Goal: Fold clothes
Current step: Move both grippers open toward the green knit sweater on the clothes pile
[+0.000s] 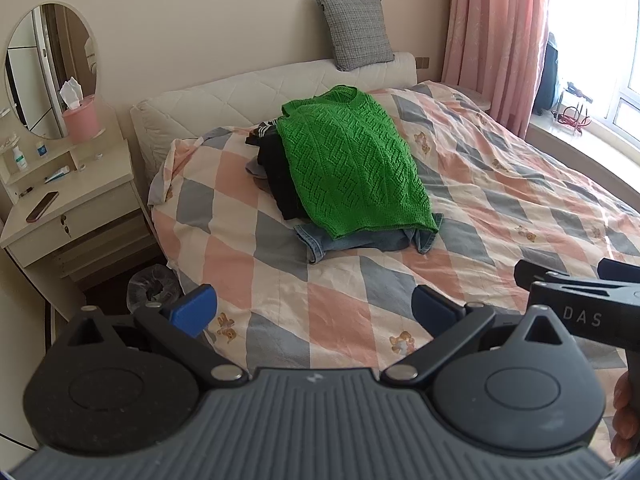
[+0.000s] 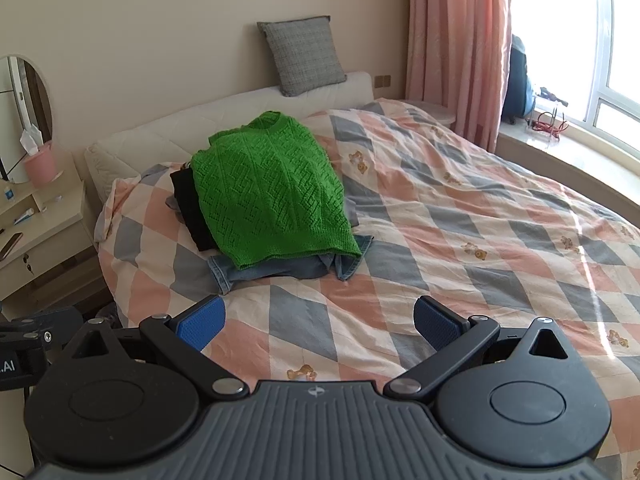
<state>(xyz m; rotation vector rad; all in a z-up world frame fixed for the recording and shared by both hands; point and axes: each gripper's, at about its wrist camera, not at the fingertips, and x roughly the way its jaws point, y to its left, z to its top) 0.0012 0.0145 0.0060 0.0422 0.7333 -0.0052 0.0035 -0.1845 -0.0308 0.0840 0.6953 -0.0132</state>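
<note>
Holding our left hand-held gripper point(image 1: 314, 312) and right hand-held gripper point(image 2: 318, 322) wide apart and empty over the bed point(image 2: 460, 240), we see the green sweater point(image 2: 272, 192) topping the clothes pile point(image 1: 320, 208) near the headboard.

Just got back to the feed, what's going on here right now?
Nothing is being held yet. Both hand-held grippers, left and right, hover open over the checkered bedspread. Ahead lies a pile of clothes: a green knit sweater on top, dark garments and denim beneath. Folding hasn't started.
</note>
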